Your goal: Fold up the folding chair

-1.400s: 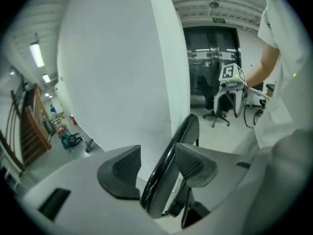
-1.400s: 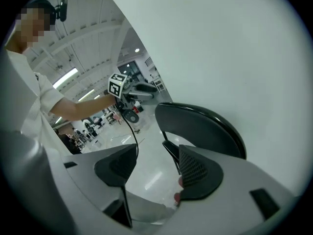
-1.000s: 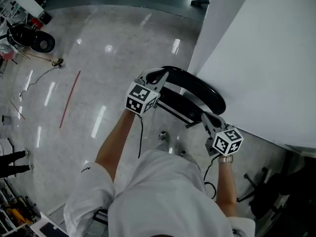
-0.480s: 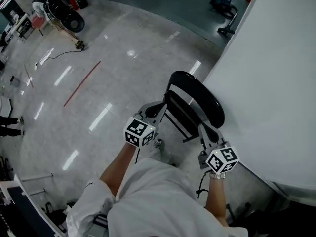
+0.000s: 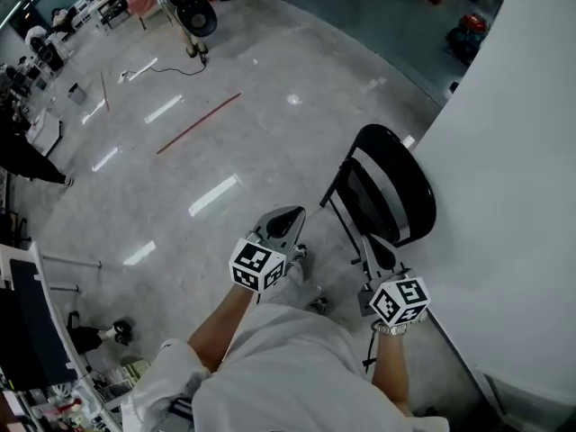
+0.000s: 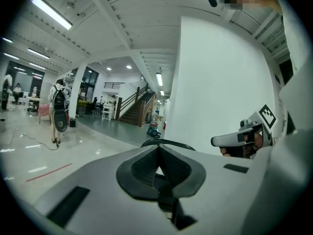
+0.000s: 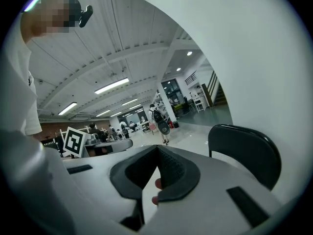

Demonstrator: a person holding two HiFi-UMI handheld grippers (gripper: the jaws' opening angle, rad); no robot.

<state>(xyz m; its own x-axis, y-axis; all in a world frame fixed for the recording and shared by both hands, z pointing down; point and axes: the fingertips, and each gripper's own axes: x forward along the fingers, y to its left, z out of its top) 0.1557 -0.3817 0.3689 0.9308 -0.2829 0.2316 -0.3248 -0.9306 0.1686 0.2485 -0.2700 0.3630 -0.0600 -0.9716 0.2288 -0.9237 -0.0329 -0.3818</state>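
Well, far out at ten o'clock from us a red line (image 5: 198, 122) lies on the glossy grey floor (image 5: 270, 88).

Nearer, at about twelve o'clock, our left hand-held gripper (image 5: 286, 221) hangs over bare floor, apart from the chair. Its own view shows the two dark pads pressed together with nothing between them, so it is closed and empty. In that view the chair's curved black top rim peeks just above the jaws at twelve o'clock, and the other gripper shows at three o'clock.

At one o'clock our right hand-held gripper (image 5: 376, 250) is closed too, and no part of the chair sits between its pads. In the head view its tips lie just beside the chair's near frame. We cannot tell whether they touch it.

Beyond it, also at one o'clock, the black folding chair (image 5: 389, 183) stands upright on the floor, rounded backrest uppermost. From above it looks flat, the seat drawn up against the back. In the right gripper view its backrest sits at three o'clock.

Close beside the chair, from two to four o'clock, rises a plain white wall (image 5: 504, 151).
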